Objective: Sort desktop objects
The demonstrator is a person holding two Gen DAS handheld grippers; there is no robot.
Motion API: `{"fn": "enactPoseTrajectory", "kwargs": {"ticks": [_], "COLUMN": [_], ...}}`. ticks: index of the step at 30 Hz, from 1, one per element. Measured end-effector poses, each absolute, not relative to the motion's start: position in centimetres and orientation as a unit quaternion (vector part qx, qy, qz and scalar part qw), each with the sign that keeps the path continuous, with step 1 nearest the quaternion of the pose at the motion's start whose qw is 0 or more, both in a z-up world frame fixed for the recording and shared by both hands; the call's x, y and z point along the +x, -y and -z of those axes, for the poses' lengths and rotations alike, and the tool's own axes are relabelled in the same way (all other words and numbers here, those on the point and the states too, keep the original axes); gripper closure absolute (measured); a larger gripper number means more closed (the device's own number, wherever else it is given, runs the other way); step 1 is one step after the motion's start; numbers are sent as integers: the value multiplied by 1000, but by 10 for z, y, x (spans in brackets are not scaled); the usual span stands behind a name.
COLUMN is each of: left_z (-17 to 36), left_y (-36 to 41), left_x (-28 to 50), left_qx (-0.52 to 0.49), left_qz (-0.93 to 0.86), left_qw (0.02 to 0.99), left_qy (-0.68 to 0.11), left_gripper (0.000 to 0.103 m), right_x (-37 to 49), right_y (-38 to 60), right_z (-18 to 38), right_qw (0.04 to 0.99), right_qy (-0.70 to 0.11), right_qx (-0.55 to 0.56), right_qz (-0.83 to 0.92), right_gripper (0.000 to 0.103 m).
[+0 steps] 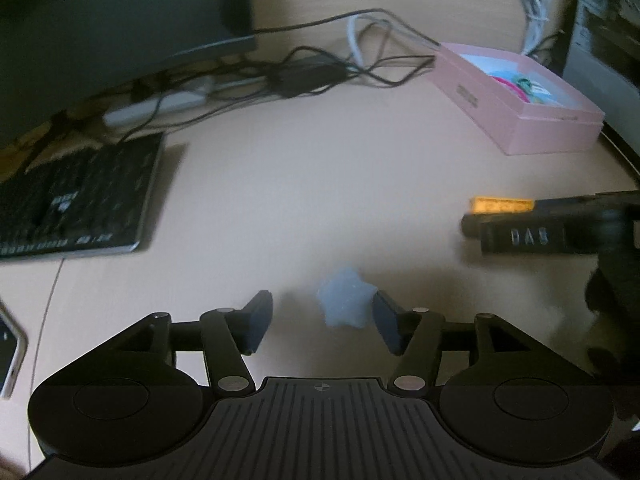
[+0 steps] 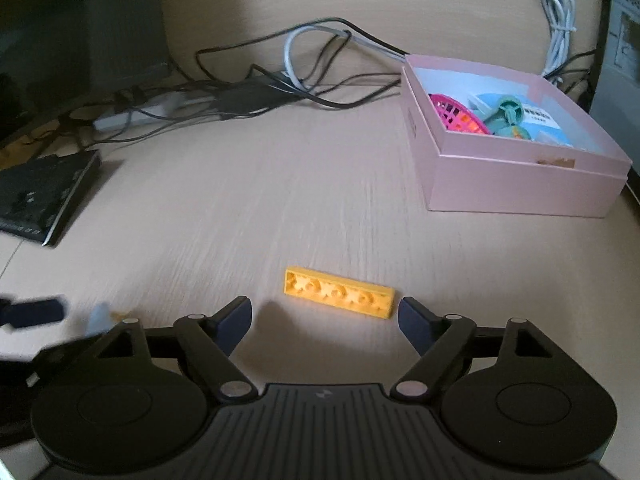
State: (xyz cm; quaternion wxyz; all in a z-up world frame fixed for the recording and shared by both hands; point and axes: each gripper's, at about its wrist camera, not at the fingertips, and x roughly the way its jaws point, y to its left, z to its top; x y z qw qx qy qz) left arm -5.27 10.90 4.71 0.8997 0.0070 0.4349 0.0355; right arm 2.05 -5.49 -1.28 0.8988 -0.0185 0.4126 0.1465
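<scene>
Yellow brick (image 2: pixel 339 291) lies on the desk (image 2: pixel 280 200) between the right gripper's (image 2: pixel 326 320) wide-spread jaws, untouched. Left gripper (image 1: pixel 322 322), half open, brackets a pale star (image 1: pixel 345 300).

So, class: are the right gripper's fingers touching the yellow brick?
Apart. In the right wrist view the right gripper is open; bare desk shows between each of its fingers and the yellow brick.

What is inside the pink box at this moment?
In the right wrist view the pink box holds a pink lattice ball, a teal plastic toy and a light blue printed card. Whatever lies beneath these, and behind the near wall, is covered.
</scene>
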Motion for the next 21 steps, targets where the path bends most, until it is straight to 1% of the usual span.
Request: {"fn": "enactPoseTrajectory", "kwargs": {"ticks": [2,3,5,10,12,13,17,21], "left_z": [-48,-49,-48,-41,-37,-35,-34,-40], "left_y": [-117,-118,-117,-112,-111,-111,-107,-93], "left_x": [-56,-57,-56,-40,-32,-29,-23,-21], "left_qx": [-6,-9,-6,-5,-1,-1,2,19], "left_qz": [-28,-22,-11,2,-2,-4,3,24], "left_qw": [900,900,901,895,891,888,886,887], "left_qy": [-435,-434,-434,-446,-455,-459,-464,-460], "left_gripper": [33,32,32,34,39,43,64,70], "right_x": [24,25,27,20,14,12,-5,-12], "right_y": [52,50,49,65,77,83,115,157], "right_z": [13,13,12,2,-6,-9,-27,-46], "right_qw": [901,902,903,908,908,907,902,905], "right_qy": [-411,-409,-407,-398,-394,-394,-393,-396], "right_qx": [-18,-20,-31,-30,-31,-31,-52,-49], "right_qz": [-139,-135,-134,-131,-138,-146,-171,-150], "right_gripper": [22,24,39,40,40,40,40,40]}}
